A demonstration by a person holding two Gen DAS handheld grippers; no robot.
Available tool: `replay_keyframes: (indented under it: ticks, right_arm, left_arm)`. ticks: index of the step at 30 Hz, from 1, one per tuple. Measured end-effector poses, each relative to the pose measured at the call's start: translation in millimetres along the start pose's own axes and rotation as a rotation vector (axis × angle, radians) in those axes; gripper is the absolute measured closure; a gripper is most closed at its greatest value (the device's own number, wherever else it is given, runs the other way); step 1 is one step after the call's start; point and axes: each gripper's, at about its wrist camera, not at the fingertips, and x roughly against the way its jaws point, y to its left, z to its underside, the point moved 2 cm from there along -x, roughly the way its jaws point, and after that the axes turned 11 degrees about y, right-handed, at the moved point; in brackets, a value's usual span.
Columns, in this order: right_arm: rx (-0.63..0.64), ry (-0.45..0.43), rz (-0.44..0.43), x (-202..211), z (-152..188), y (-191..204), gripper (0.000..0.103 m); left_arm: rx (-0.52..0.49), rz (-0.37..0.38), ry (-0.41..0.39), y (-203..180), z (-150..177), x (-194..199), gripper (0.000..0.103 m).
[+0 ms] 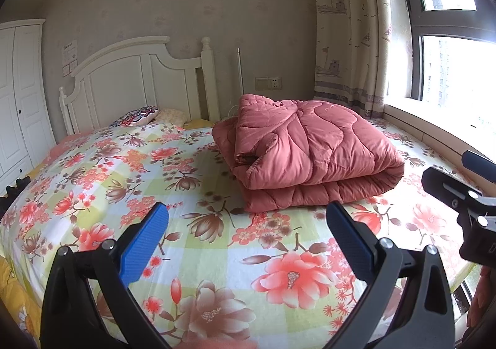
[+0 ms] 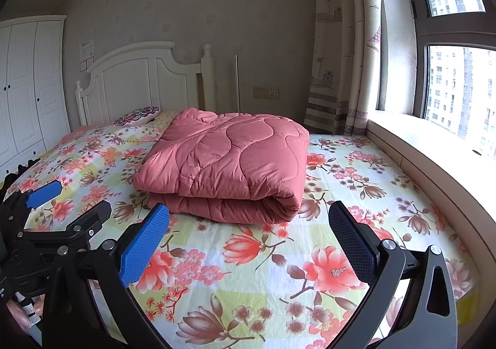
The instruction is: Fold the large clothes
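Observation:
A pink quilted comforter (image 1: pixel 310 153) lies folded in a thick bundle on the floral bed sheet (image 1: pixel 198 243); it also shows in the right wrist view (image 2: pixel 229 163). My left gripper (image 1: pixel 248 218) is open and empty, held over the sheet a short way in front of the bundle. My right gripper (image 2: pixel 248 218) is open and empty, also short of the bundle. The right gripper's body shows at the right edge of the left wrist view (image 1: pixel 462 194). The left gripper shows at the left of the right wrist view (image 2: pixel 49 206).
A white headboard (image 1: pixel 139 82) and patterned pillow (image 1: pixel 136 116) stand at the far end. A white wardrobe (image 2: pixel 28 85) is at left. A window sill (image 2: pixel 434 144), curtain (image 2: pixel 344 54) and window run along the right side of the bed.

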Motion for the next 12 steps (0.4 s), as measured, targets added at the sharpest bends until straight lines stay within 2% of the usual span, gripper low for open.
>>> replay_keyframes:
  ticks: [3, 5, 9, 12]
  right_arm:
    - [-0.001, 0.004, -0.002, -1, 1, 1, 0.004]
    - [-0.001, 0.010, -0.001, -4, 1, 1, 0.004]
    - [-0.006, 0.038, 0.000, -14, 3, -4, 0.004]
    - [-0.011, 0.071, 0.007, -25, -5, -22, 0.004]
  left_arm:
    - [-0.005, -0.015, -0.016, 2, 1, -4, 0.002]
    - [-0.007, 0.002, -0.004, 8, 0, -12, 0.002]
    - [0.021, 0.065, 0.136, 39, -13, -53, 0.002]
    - [0.094, 0.016, 0.209, 104, -35, -98, 0.002]
